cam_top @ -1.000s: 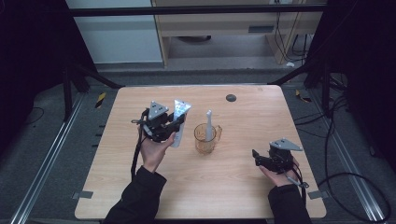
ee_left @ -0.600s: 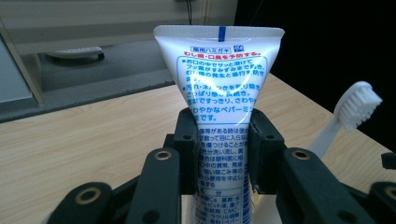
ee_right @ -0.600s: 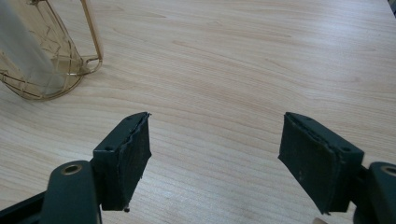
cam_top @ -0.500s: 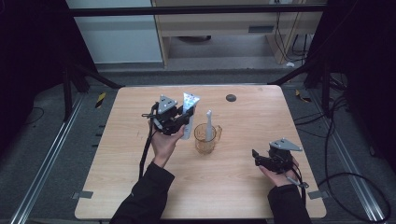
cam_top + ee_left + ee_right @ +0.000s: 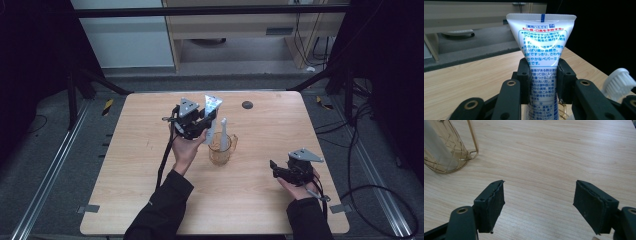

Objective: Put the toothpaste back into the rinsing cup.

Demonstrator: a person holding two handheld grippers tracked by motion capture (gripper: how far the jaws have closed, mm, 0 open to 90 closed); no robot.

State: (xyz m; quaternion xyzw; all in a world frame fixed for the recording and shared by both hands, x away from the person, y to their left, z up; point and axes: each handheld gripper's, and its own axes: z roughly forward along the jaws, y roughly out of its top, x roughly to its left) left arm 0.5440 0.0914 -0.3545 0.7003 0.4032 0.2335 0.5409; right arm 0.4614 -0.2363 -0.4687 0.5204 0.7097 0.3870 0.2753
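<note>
Above the cup (image 5: 220,149), left tongs (image 5: 200,125) clamp a tube (image 5: 541,62); right tongs (image 5: 539,206) gape empty. Lowered carelessly, the tube could snag the toothbrush (image 5: 223,131) and tip the cup.

desks: one (image 5: 150,200) | toothpaste tubes: one (image 5: 541,45) | toothbrushes: one (image 5: 223,131) | amber cups: one (image 5: 220,152) | grippers: two, left gripper (image 5: 200,122), right gripper (image 5: 276,167) | dark round spots, upper right of desk: one (image 5: 247,104)
</note>
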